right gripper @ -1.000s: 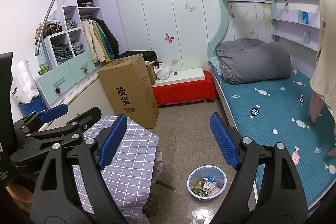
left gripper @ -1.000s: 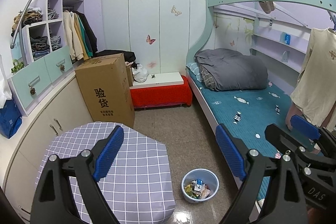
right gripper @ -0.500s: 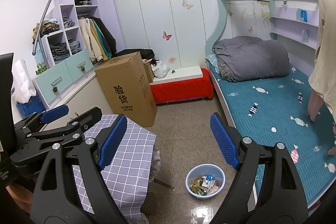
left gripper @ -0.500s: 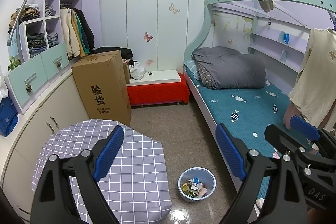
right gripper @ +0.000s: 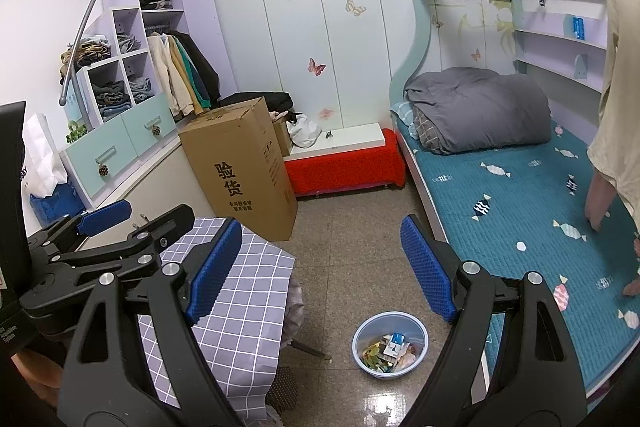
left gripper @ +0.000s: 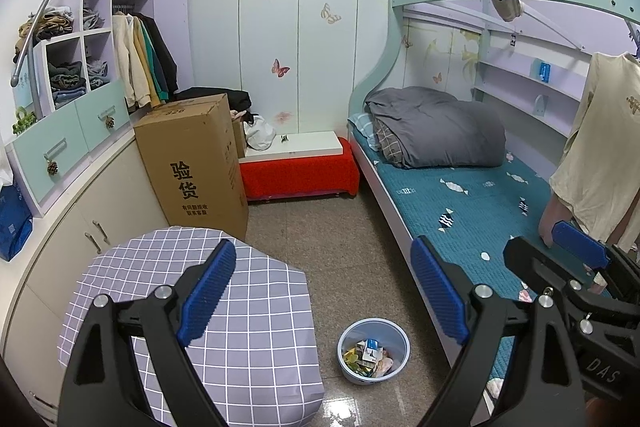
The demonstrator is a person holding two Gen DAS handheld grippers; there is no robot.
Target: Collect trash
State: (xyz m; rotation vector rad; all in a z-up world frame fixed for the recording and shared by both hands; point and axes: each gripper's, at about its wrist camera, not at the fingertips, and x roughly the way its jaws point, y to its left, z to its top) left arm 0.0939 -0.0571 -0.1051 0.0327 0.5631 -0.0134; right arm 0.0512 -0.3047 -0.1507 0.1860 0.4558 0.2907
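A pale blue bin [left gripper: 360,375] stands on the floor between the table and the bed, holding cartons and crumpled wrappers [left gripper: 370,351]. My left gripper [left gripper: 323,291] hangs open above it with nothing between its blue pads. In the right wrist view the same bin [right gripper: 372,367] and its trash [right gripper: 390,347] lie below my right gripper [right gripper: 322,269], which is also open and empty. Each gripper shows in the other's view: the right gripper [left gripper: 550,247] over the bed's edge, the left gripper [right gripper: 142,217] over the table.
A small table under a grey checked cloth [left gripper: 260,327] is at lower left. Behind it stand a tall cardboard box [left gripper: 192,163] and a red-covered bench [left gripper: 298,173]. The bunk bed [left gripper: 460,203] fills the right side, with a beige garment [left gripper: 592,155] hanging over it. Cupboards line the left wall.
Both views have drifted only slightly. The jaws keep the same width and nothing has been taken hold of.
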